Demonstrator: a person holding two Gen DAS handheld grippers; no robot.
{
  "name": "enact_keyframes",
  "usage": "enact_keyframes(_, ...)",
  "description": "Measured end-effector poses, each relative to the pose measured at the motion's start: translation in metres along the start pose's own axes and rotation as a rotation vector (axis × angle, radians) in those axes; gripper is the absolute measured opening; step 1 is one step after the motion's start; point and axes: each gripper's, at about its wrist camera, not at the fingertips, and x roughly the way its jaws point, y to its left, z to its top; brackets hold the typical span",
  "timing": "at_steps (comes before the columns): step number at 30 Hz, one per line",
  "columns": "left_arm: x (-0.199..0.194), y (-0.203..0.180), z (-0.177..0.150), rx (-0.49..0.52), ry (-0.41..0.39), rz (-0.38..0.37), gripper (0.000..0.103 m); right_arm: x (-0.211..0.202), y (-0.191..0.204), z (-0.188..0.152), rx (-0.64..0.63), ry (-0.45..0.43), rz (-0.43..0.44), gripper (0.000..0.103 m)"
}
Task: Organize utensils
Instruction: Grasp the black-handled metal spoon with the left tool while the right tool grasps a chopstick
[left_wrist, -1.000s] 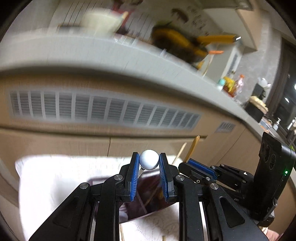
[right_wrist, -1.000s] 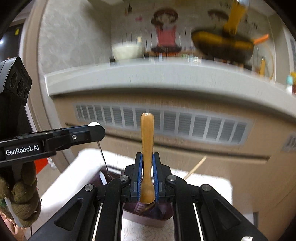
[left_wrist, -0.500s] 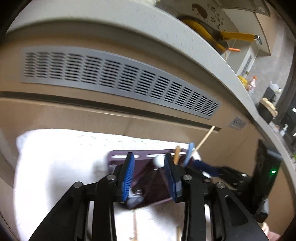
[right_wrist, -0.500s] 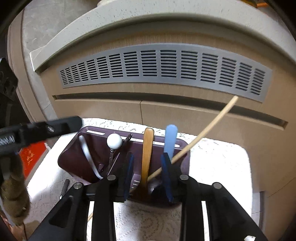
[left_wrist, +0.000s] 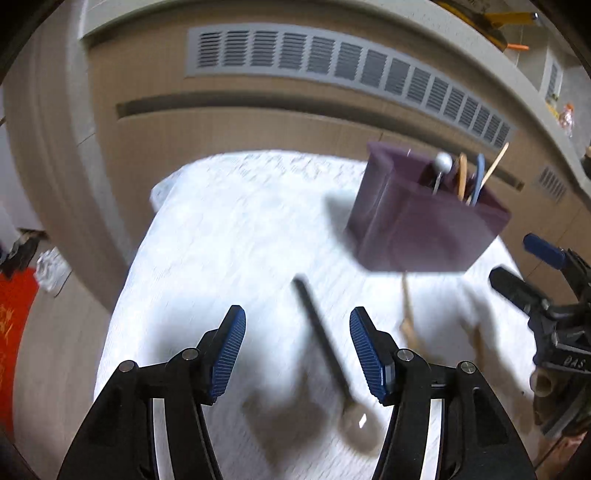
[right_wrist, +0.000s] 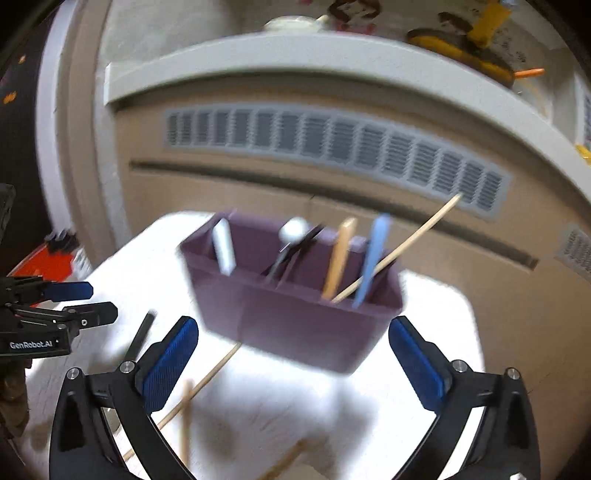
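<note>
Right wrist view shows the purple holder (right_wrist: 295, 310) on the white cloth (right_wrist: 436, 302), holding a white-ended piece, a ball-topped tool (right_wrist: 293, 229), a wooden handle (right_wrist: 340, 254), a blue handle (right_wrist: 373, 254) and a leaning chopstick (right_wrist: 402, 247). In front of the holder, the right gripper (right_wrist: 293, 363) is opening wide with nothing between its pads. Left of the holder, a black-handled spoon (left_wrist: 321, 332) lies between the empty, opening jaws of the left gripper (left_wrist: 297, 352).
</note>
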Motion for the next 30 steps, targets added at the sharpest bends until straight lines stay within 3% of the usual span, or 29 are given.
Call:
enact_keyframes(3,-0.005,0.004,-0.021,-0.005,0.008,0.013,0.062,0.014,0.020,-0.016,-0.008,0.113,0.103,0.099)
enact_keyframes(5,-0.007,0.003,-0.028,-0.001,0.012,0.012,0.063,0.023,0.034,-0.032,-0.023,0.202,0.176,0.075)
enact_keyframes(6,-0.007,0.003,-0.034,0.006,0.017,0.008,0.063,0.027,0.039,-0.038,-0.032,0.245,0.195,0.052)
enact_keyframes(7,-0.007,0.002,-0.038,0.012,0.022,0.000,0.063,0.030,0.042,-0.041,-0.033,0.270,0.205,0.042)
enact_keyframes(10,-0.004,-0.001,-0.042,0.022,0.034,-0.011,0.063,0.036,0.047,-0.052,-0.019,0.314,0.199,0.040)
enact_keyframes(16,-0.006,-0.011,-0.049,0.038,0.041,-0.034,0.063,0.027,0.062,-0.064,-0.070,0.322,0.169,0.032)
enact_keyframes(19,-0.009,-0.014,-0.049,0.041,0.042,-0.036,0.063,0.024,0.058,-0.066,-0.081,0.326,0.171,0.013)
enact_keyframes(22,-0.012,-0.018,-0.048,0.052,0.039,-0.034,0.063,0.019,0.058,-0.069,-0.092,0.324,0.174,0.007)
enact_keyframes(30,-0.007,-0.020,-0.046,0.038,0.069,-0.061,0.063,-0.012,0.021,-0.069,0.013,0.262,0.167,0.006)
